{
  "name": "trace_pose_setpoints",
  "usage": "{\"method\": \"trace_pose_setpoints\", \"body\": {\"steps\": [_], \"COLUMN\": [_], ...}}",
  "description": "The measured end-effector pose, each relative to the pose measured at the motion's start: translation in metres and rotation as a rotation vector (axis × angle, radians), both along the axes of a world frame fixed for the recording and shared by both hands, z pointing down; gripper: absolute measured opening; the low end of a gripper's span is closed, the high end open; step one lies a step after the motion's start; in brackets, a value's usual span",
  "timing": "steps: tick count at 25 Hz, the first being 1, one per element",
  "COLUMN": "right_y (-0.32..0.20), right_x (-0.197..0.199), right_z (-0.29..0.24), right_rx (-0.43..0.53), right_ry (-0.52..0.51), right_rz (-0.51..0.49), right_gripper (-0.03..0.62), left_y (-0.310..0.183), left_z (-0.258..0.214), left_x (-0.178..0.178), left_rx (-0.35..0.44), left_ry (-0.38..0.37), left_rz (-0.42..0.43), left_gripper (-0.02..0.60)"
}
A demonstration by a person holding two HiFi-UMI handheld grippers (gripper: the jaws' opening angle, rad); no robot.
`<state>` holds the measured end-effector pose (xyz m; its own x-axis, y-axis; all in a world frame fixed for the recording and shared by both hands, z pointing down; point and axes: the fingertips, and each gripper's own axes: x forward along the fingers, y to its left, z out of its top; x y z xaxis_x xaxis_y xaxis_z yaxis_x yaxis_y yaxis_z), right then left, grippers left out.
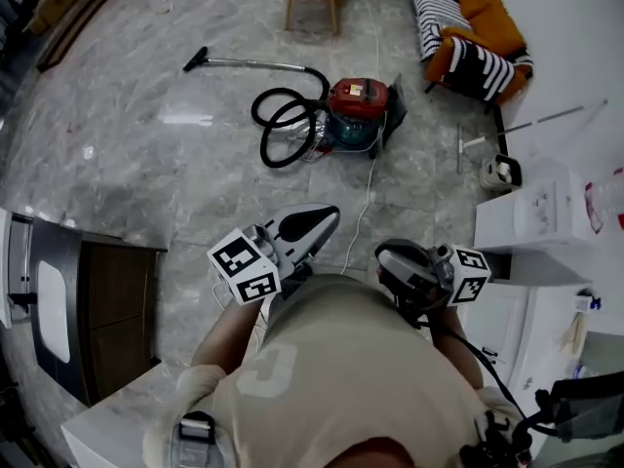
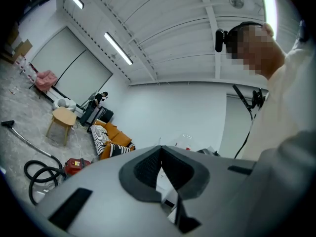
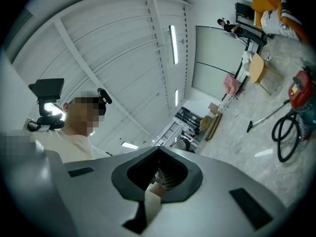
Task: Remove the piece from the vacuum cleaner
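Beige T-shirt point(image 1: 331, 354), black cable point(image 1: 475, 354), wristwatch point(image 1: 196, 427).

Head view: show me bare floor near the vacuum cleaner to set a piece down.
Widest bare grey marble floor: left of the coiled black hose, between the metal wand and the dark wooden cabinet. A smaller patch lies right of the white cord. Crowded right around the red canister vacuum cleaner.
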<state>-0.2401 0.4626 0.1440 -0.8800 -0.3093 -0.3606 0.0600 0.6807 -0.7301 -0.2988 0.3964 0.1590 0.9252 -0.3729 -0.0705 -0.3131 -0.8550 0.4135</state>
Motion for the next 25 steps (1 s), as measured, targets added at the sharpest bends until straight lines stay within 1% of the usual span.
{"method": "trace_pose_setpoints", "body": {"steps": [7, 14, 16, 21, 25], "right_y": [-0.021, -0.031, -0.036, -0.043, -0.048], "right_x": [-0.026, -0.044, -0.046, -0.053, -0.042], "right_z": [-0.004, 0.002, 0.004, 0.007, 0.011], "right_rx": [-0.003, -0.016, -0.031, -0.048, -0.064], "right_ry": [0.023, 0.066, 0.058, 0.065, 0.04], "right_rz": [0.081, 0.106, 0.109, 0.079, 0.085], "right_gripper": [0.002, 0.002, 0.002, 0.002, 0.002], "left_y": [-0.019, -0.032, -0.033, -0.038, -0.042], "left_z": [-0.006, 0.007, 0.01, 0.014, 0.014], "left_x": [-0.02, -0.038, -0.04, -0.047, -0.04], "left_rx": [0.021, -0.017, -0.019, -0.035, -0.035], "left_ry": [-0.01, 0.004, 0.001, -0.009, -0.021], "left_rz": [0.076, 0.112, 0.115, 0.107, 0.094], "left_gripper": [0.003, 0.003, 0.003, 0.003, 0.003]}}
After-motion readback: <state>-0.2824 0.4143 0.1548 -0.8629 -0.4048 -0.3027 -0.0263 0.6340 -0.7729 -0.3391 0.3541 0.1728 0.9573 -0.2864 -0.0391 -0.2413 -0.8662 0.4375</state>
